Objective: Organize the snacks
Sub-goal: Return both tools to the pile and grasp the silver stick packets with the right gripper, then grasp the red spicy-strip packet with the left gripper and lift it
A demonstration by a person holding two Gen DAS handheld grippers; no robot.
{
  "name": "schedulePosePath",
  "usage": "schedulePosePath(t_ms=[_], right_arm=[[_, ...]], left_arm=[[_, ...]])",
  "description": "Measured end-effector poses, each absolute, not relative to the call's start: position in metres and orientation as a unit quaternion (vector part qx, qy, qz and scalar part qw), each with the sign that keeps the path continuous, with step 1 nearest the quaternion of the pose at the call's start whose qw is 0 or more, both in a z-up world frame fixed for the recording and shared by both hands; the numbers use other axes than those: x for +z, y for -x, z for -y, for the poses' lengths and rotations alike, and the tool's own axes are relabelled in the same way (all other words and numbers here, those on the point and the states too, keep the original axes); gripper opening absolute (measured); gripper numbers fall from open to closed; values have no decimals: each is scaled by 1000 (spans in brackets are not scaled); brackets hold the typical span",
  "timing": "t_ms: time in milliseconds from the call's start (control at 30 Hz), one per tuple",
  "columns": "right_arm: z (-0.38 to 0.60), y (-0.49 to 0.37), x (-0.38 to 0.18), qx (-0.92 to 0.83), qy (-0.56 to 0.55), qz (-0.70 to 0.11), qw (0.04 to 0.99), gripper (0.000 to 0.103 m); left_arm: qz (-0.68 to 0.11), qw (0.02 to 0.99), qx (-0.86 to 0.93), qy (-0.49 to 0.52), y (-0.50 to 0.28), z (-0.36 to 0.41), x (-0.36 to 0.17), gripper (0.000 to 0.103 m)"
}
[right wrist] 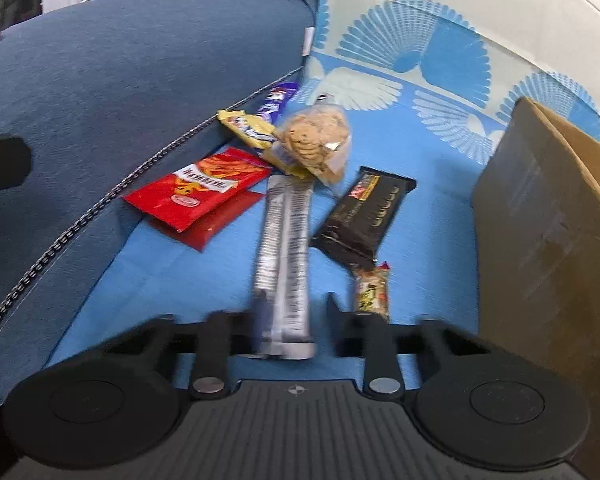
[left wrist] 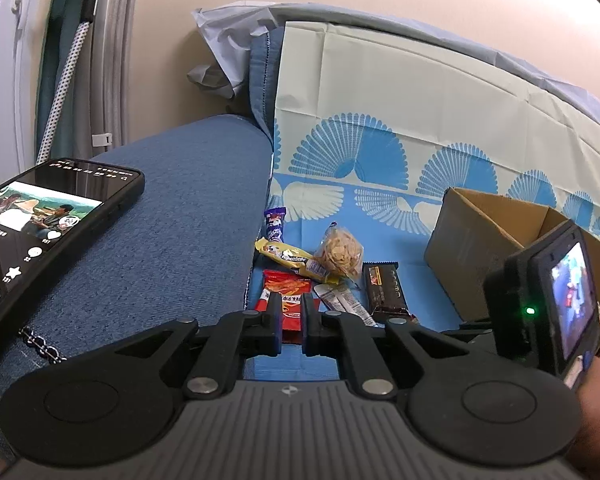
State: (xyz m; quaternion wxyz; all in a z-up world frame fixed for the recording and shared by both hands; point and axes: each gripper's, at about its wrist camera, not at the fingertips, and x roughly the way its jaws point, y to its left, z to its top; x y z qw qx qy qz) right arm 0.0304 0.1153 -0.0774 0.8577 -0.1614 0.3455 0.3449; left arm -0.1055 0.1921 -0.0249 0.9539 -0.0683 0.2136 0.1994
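Note:
Several snacks lie on a blue cloth: a red packet (right wrist: 198, 196), a long silver packet (right wrist: 286, 240), a black chocolate bar (right wrist: 366, 212), a clear bag of cookies (right wrist: 314, 140), a yellow bar (right wrist: 246, 130), a purple bar (right wrist: 274, 102) and a small nut bar (right wrist: 372, 290). The red packet (left wrist: 284, 292), cookies (left wrist: 340, 254) and black bar (left wrist: 384, 290) also show in the left wrist view. My right gripper (right wrist: 292, 320) is open with its fingers on either side of the silver packet's near end. My left gripper (left wrist: 291, 320) hovers above the red packet, jaws nearly together, holding nothing.
An open cardboard box (right wrist: 548, 216) stands at the right, also in the left wrist view (left wrist: 484, 248). A blue sofa armrest (left wrist: 172, 208) at the left carries a phone (left wrist: 40, 224). A fan-patterned cloth (left wrist: 420, 128) covers the backrest.

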Motion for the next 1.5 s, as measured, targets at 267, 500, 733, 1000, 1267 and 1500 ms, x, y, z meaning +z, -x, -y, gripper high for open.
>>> schedulePosePath(t_ms=[267,500,733,1000,1267,1500], right_arm=[[-97,-22,-67,354,156,-352,852,18],[-71,1,-55,359,167,-383,834,18],[-58,1,-65,374,180,-379,827,34],[-70,-7,-69,374,187,-376,827,42],[-74,-7,-73,384,192,-373,823,28],[-65,-5,-65,379,179,-378,825,17]], left_arm=[[-253,946,194,50,81,-187,-35,16],[-302,928,217,-22,27,-171,-62,53],[-340,896,274,-77,-17,-172,-94,58],[-340,899,269,-71,-15,-179,-95,9],[-316,923,220,8,16,-182,-67,0],[-332,925,148,110,62,-180,-46,0]])
